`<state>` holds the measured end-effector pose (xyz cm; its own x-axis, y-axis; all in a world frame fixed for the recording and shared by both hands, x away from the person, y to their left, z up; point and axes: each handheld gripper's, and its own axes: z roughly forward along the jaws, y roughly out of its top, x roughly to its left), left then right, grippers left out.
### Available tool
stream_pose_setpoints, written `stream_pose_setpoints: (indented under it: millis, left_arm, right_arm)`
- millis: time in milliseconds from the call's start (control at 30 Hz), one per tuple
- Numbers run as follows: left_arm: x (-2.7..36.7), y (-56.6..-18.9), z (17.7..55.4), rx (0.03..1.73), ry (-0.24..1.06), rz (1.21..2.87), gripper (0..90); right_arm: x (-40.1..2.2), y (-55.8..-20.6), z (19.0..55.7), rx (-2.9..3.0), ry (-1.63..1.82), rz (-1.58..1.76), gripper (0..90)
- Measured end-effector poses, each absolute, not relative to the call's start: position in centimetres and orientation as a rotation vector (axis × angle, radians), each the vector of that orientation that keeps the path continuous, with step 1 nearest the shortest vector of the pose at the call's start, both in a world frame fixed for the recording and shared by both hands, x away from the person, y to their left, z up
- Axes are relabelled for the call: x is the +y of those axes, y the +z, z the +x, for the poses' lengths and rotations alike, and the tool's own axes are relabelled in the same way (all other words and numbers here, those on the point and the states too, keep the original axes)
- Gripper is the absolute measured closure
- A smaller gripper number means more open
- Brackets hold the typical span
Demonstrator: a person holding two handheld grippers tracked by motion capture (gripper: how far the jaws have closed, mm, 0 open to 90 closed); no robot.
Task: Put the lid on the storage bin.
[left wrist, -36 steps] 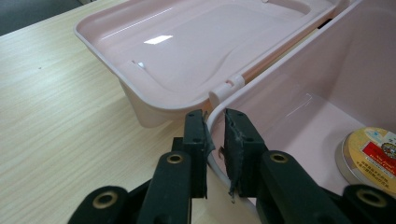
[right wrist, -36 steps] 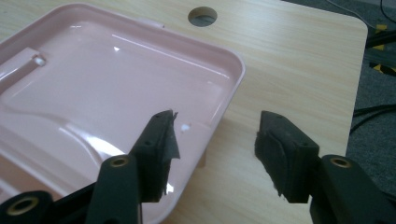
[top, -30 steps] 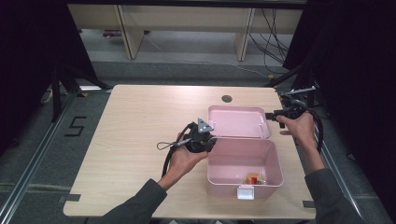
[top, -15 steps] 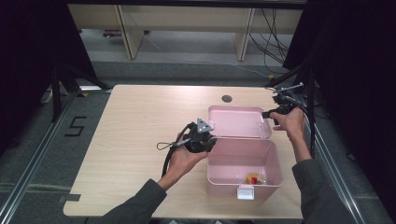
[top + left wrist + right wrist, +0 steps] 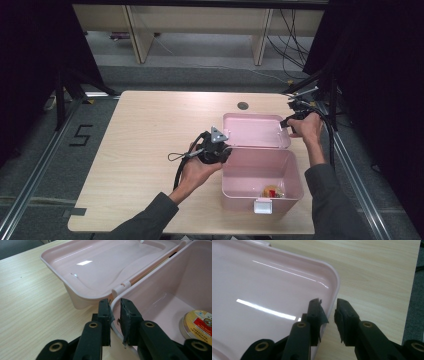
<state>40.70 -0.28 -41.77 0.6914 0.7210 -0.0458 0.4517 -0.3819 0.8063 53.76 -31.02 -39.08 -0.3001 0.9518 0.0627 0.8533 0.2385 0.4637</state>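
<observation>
Risking a slip here: right gripper (image 5: pixel 328 315) fingers closing in around the lid (image 5: pixel 257 131) edge, rim between them but not pinched yet, so could skid off the glossy plastic and drop it. Left gripper (image 5: pixel 115 315) clamped tight on the near-left rim of the pink box (image 5: pixel 287 172), holding it steady on the tabletop (image 5: pixel 145 130). Lid lying flipped open behind the box.
</observation>
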Motion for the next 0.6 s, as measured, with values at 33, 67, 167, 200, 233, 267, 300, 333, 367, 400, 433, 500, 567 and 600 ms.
stream_pose_setpoints:
  millis: [33,67,167,200,233,267,300,333,367,400,433,500,567,600]
  left_arm:
    - [-0.3,-41.8,40.7,0.900,0.396,2.041,78.4]
    - [-0.3,-41.8,40.7,0.899,0.393,2.040,78.3]
    - [-0.3,-41.8,40.7,0.897,0.396,2.039,78.4]
    - [-0.2,-41.8,40.7,0.896,0.396,2.041,78.3]
    - [-0.2,-41.8,40.7,0.896,0.394,2.039,78.3]
    - [-0.2,-41.8,40.7,0.896,0.393,2.039,78.3]
    - [-0.2,-41.8,40.7,0.895,0.393,2.039,78.3]
    - [-0.2,-41.8,40.7,0.895,0.393,2.039,78.3]
    - [-0.2,-41.8,40.7,0.895,0.395,2.040,78.3]
    - [-0.2,-41.8,40.7,0.893,0.396,2.040,78.3]
    - [-0.2,-41.8,40.7,0.892,0.397,2.041,78.3]
    - [-0.2,-41.8,40.7,0.890,0.399,2.036,78.3]
    - [-0.2,-41.9,40.7,0.887,0.399,2.036,78.3]
    - [-0.2,-41.9,40.7,0.885,0.396,2.034,78.3]
  right_arm:
    - [-30.8,-39.2,53.8,2.262,0.621,1.732,74.2]
    - [-31.0,-39.3,53.9,2.284,0.594,1.706,74.4]
    - [-30.7,-39.5,54.1,2.268,0.595,1.729,75.0]
    - [-30.6,-39.5,54.2,2.266,0.582,1.733,75.1]
    - [-30.5,-39.7,54.2,2.262,0.581,1.730,75.6]
    - [-30.4,-39.7,54.2,2.260,0.588,1.749,76.3]
    - [-30.4,-39.6,54.3,2.271,0.568,1.744,77.5]
    - [-30.4,-39.6,54.3,2.271,0.568,1.744,77.5]
    - [-30.1,-39.6,54.3,2.267,0.564,1.749,79.6]
    - [-30.1,-39.6,54.3,2.260,0.556,1.736,80.0]
    - [-30.1,-39.7,54.4,2.260,0.551,1.722,80.6]
    - [-29.9,-39.4,54.4,2.239,0.551,1.768,81.3]
    - [-29.8,-39.3,54.4,2.242,0.529,1.777,81.8]
    - [-29.6,-39.2,54.3,2.220,0.530,1.799,82.0]
